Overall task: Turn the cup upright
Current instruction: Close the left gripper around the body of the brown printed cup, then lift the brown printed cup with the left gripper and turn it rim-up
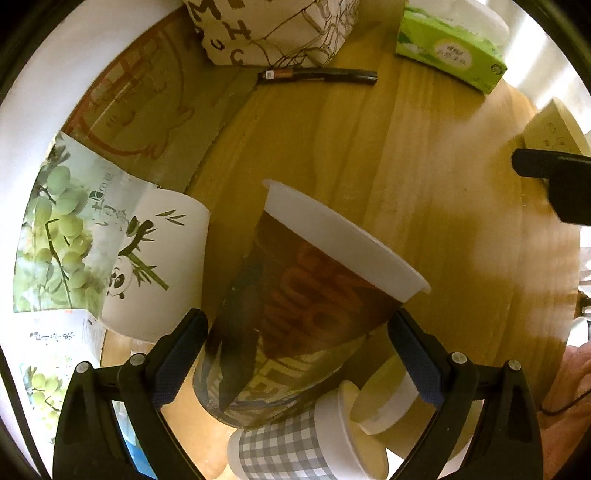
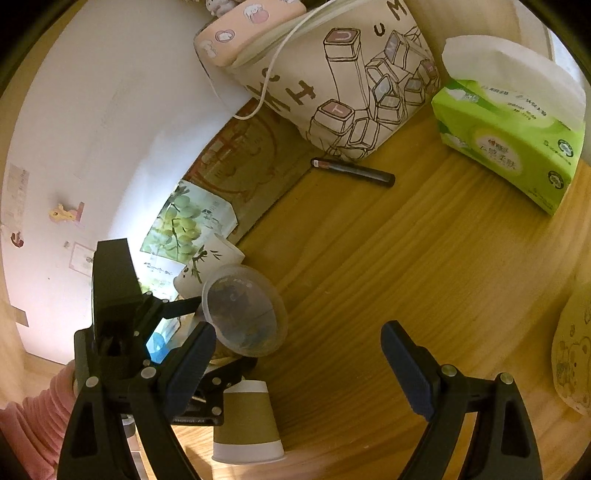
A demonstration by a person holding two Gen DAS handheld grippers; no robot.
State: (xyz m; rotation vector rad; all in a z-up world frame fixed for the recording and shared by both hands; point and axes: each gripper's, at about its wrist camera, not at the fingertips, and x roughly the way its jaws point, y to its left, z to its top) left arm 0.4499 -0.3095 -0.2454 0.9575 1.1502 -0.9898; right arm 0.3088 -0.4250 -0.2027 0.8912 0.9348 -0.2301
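Observation:
My left gripper (image 1: 297, 354) is shut on a tall printed paper cup (image 1: 295, 321) with a white rim, holding it tilted above the wooden table (image 1: 424, 166), mouth pointing up and away. In the right wrist view the same cup (image 2: 243, 314) shows its open mouth, with the left gripper (image 2: 207, 343) around it. My right gripper (image 2: 299, 365) is open and empty over bare table, right of the cup. A checked cup (image 1: 288, 450) and an olive cup (image 1: 388, 398) lie under the held cup; the olive cup (image 2: 247, 424) stands upside down.
A white panda cup (image 1: 159, 266) stands left by a grape-print box (image 1: 59, 236). A black pen (image 1: 317, 75), a printed bag (image 1: 273, 29) and a green tissue box (image 1: 450, 59) lie at the far side. A white wall (image 2: 92, 129) is on the left.

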